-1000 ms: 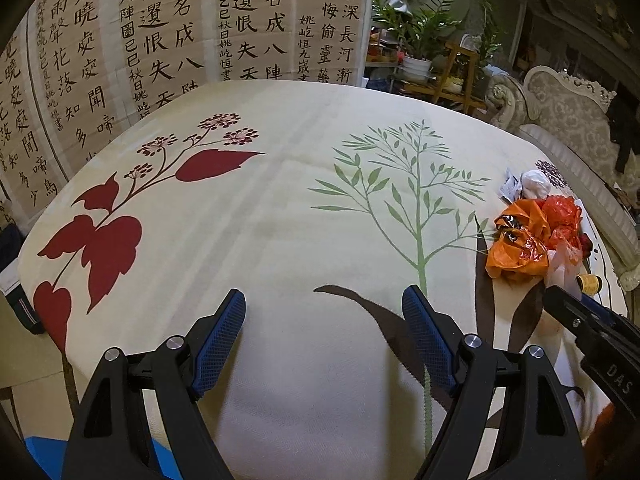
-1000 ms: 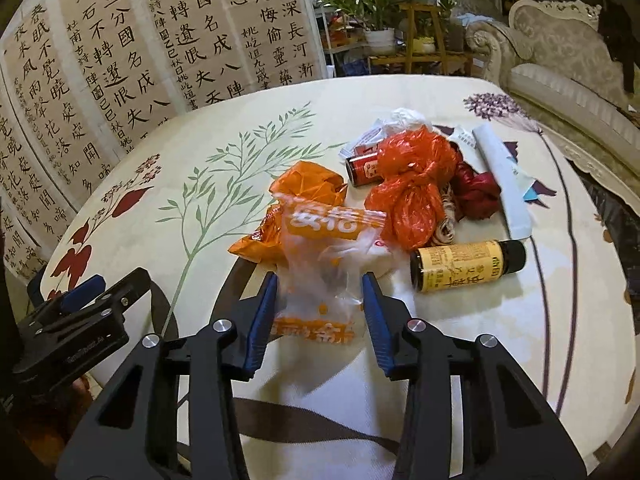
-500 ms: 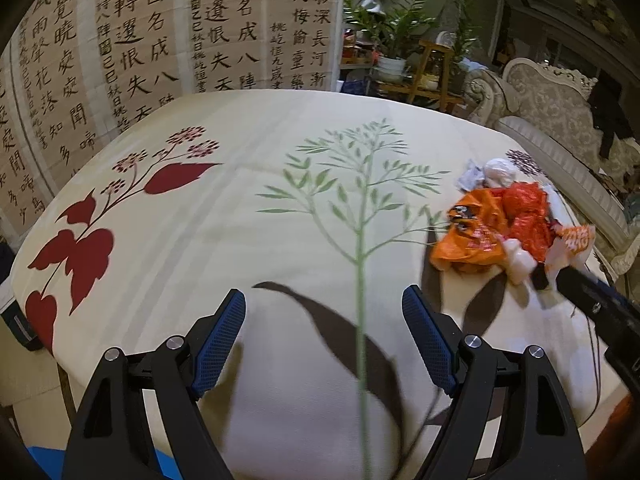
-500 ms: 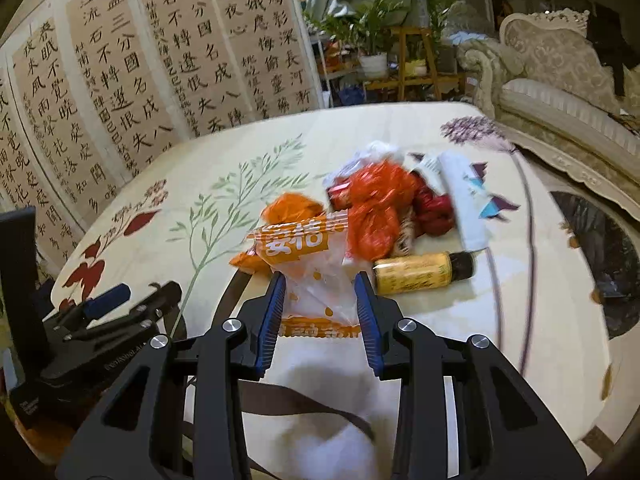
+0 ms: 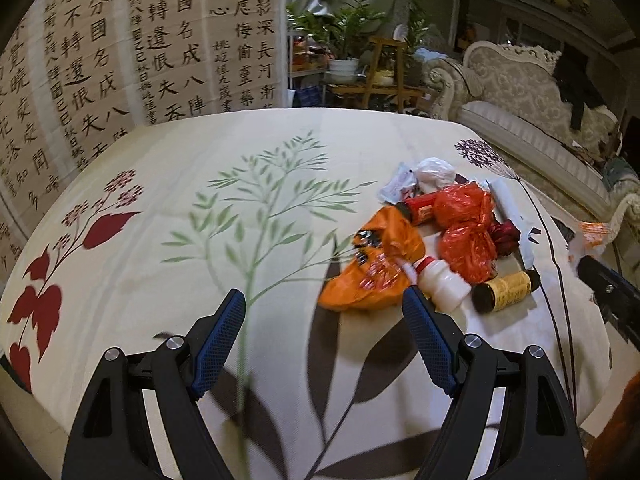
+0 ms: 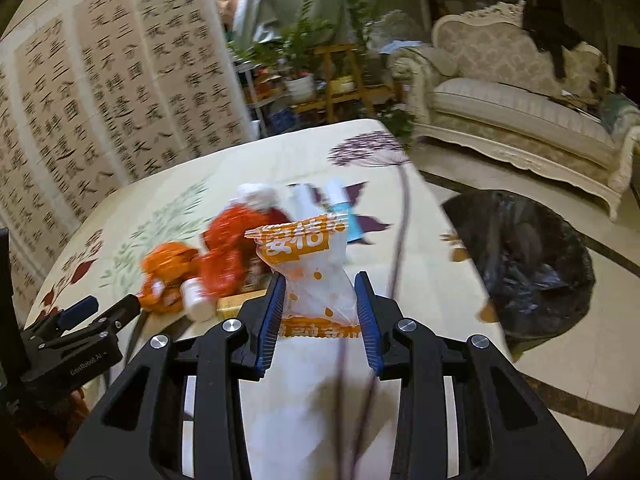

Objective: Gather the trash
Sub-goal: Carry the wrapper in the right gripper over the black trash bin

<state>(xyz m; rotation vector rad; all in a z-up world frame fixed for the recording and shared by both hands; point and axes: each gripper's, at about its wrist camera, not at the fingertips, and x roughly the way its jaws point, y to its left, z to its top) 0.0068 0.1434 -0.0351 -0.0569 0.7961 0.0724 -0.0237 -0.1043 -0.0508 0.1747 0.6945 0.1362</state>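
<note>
Holding a clear snack wrapper (image 6: 308,280) with orange print, your right gripper (image 6: 318,312) has both blue pads clamped on its crinkly middle; the wrapper's long axis runs straight out ahead of the fingers, printed top flaring beyond the tips. The black trash bag (image 6: 520,256) lies on the floor ahead and to the right of those fingers, past the table edge, mouth slumped and loosely open. That's the relation that matters: my read is you swing right and out over the edge, then release above the bag. Thin film, light, so it may cling to a pad or drift.

Your left gripper (image 5: 324,340) is spread wide with nothing in it, above the printed tablecloth (image 5: 200,264). Remaining pile sits ahead and right of its fingers: an orange crumpled bag (image 5: 372,272), a white squat bottle (image 5: 444,284) just off the right fingertip, red knotted plastic (image 5: 464,236), and a yellow-label dark bottle (image 5: 506,291) lying on its side. Left hand is the nearer one for those.
</note>
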